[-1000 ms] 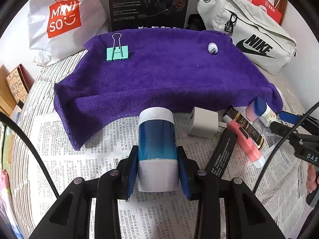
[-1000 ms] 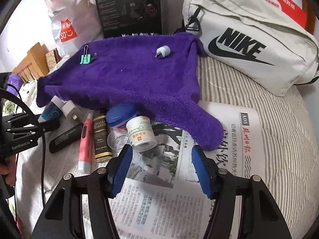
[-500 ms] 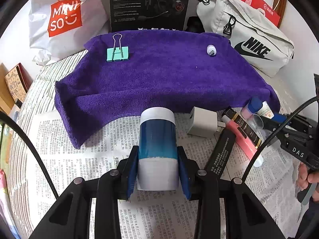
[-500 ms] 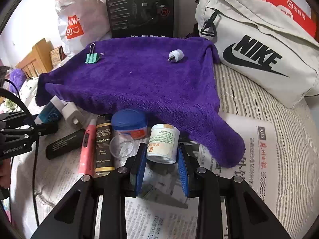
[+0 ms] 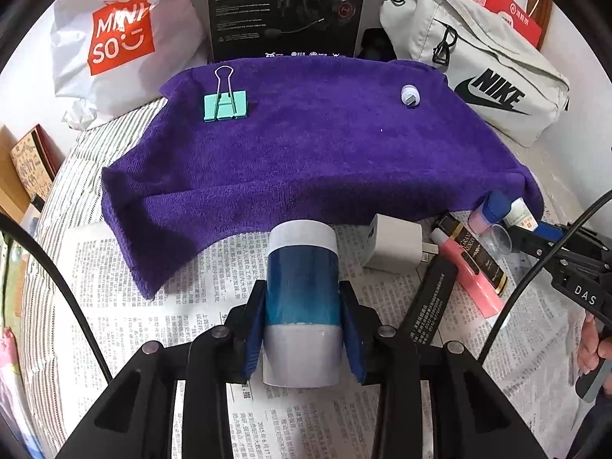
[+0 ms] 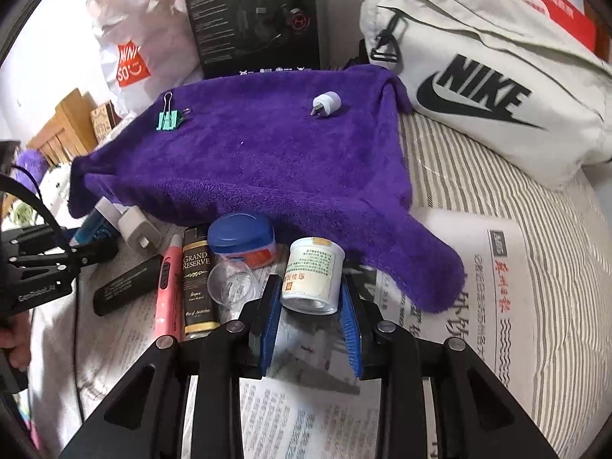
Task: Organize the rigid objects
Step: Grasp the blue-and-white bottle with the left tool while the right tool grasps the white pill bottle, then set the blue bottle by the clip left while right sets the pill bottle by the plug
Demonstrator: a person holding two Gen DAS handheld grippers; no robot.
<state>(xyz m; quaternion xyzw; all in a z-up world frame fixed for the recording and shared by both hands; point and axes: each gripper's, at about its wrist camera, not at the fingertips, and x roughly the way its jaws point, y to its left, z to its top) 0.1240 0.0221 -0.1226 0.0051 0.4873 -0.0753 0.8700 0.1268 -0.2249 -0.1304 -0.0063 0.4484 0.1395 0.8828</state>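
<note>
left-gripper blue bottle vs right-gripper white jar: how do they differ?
Colour: the blue bottle has a dark blue body with white ends; the white jar is white with a green-printed label.
Shape: the bottle looks taller and slimmer, the jar squat.
Holder: the left gripper clamps the bottle, the right gripper the jar.
Shared: both are cylinders pinched between blue pads over newspaper.

A bed with a striped sheet (image 6: 474,176) is carrying the items. Newspaper (image 5: 160,287) and a purple towel (image 5: 306,160) are lying spread on the sheet, the towel overlapping the paper's far edge. A grey Nike bag (image 6: 497,88), a white Miniso bag (image 5: 114,38) and a black box (image 5: 287,7) are sitting at the far side.
</note>
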